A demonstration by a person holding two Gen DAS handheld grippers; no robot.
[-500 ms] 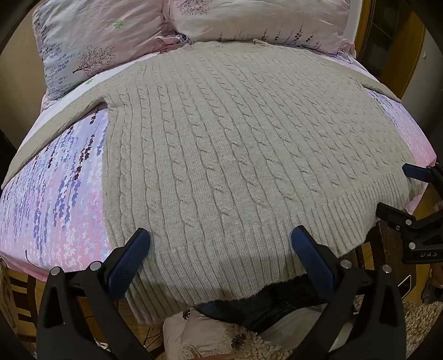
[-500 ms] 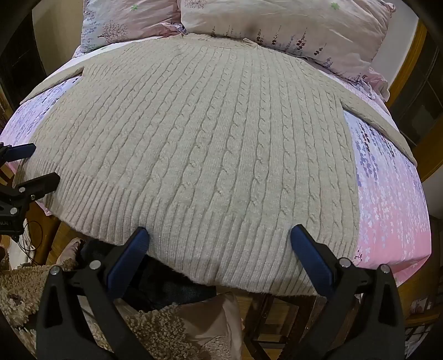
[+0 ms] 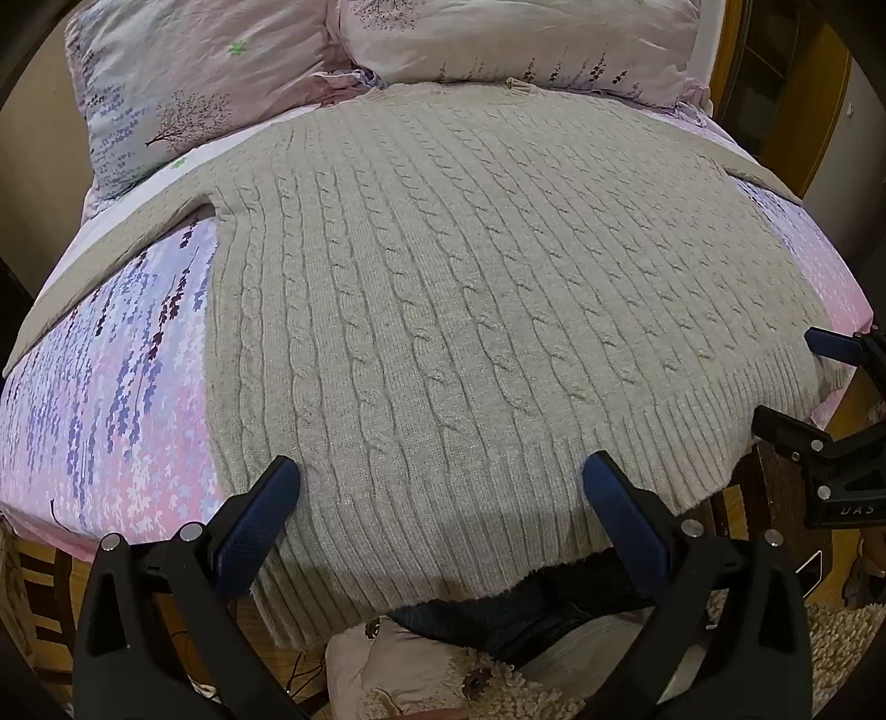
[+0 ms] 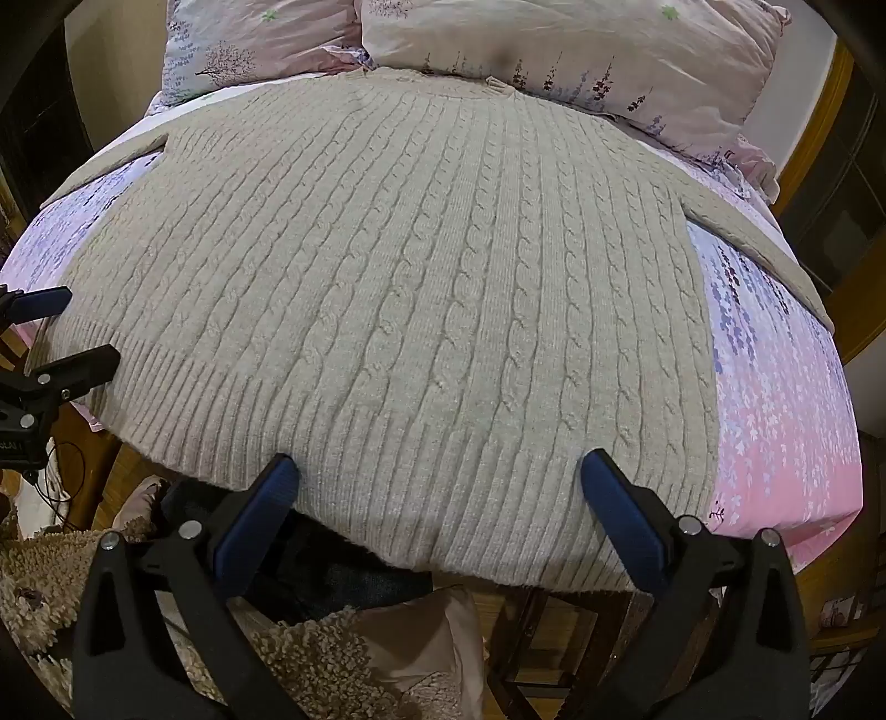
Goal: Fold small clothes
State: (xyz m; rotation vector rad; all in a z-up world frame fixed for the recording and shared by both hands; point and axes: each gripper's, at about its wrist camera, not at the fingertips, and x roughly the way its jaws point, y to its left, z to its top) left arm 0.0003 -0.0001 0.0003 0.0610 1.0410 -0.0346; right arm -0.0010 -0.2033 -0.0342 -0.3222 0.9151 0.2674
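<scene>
Bed (image 3: 111, 421) with pink-lilac floral sheet, two matching pillows (image 4: 581, 50) at head; wooden frame (image 4: 814, 127), shaggy beige rug (image 3: 841, 642) below.

Both tongs, the left tongs (image 3: 440, 493) and the right tongs (image 4: 440, 490), are black plastic clamp arms with silver rivets and textured blue pads (image 3: 252, 526); white lettering marks one body at 3 o'clock.

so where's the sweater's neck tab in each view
Left wrist view: the neck tab is at top centre, right of the middle, just under the right pillow.
Right wrist view: the neck tab is again at top centre, against the same pillow.
Shared landmark: the gap between the two pillows.
</scene>
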